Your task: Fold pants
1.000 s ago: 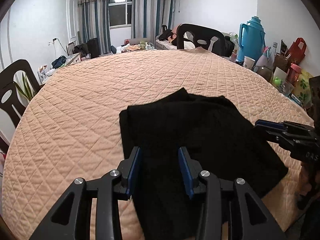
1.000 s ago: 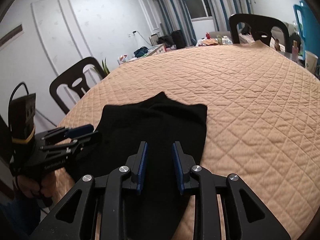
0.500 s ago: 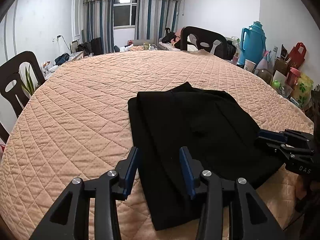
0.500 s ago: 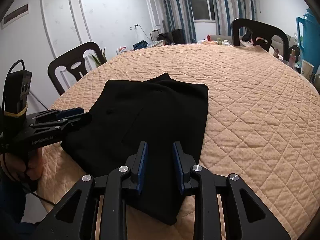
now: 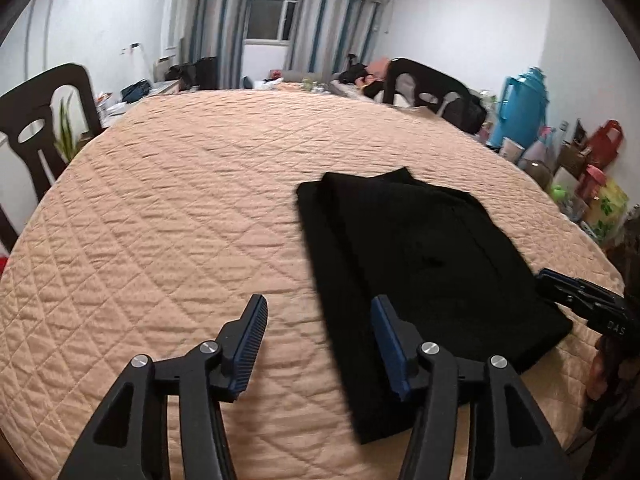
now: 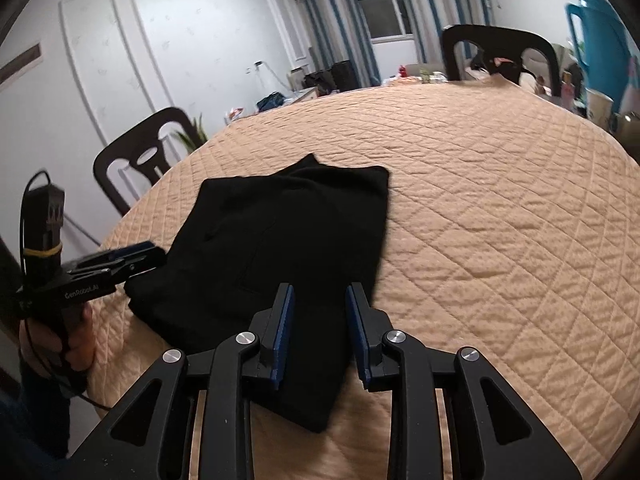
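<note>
My black folded pants [image 5: 424, 264] lie flat on the round worktop [image 5: 180, 220] covered in a peach quilted cloth, near its close edge, folded into a long stack with one end toward me and the other toward the far side. My left gripper [image 5: 318, 344] hovers at the pants' near left edge, its blue-padded jaws spread and just opened wider, one finger over bare quilt and the other over black fabric, gripping nothing. My right gripper [image 6: 320, 328] hangs above the near right part of the pants [image 6: 288, 248], its jaws likewise parted and just opened, with cloth below them but not pinched. In the right wrist view my left hand [image 6: 56, 344] wraps the left tool's handle beyond the worktop's left rim. A dark chair [image 6: 500, 54] stands at the far side, a blue thermos jug [image 5: 520, 114] to the far right.
</note>
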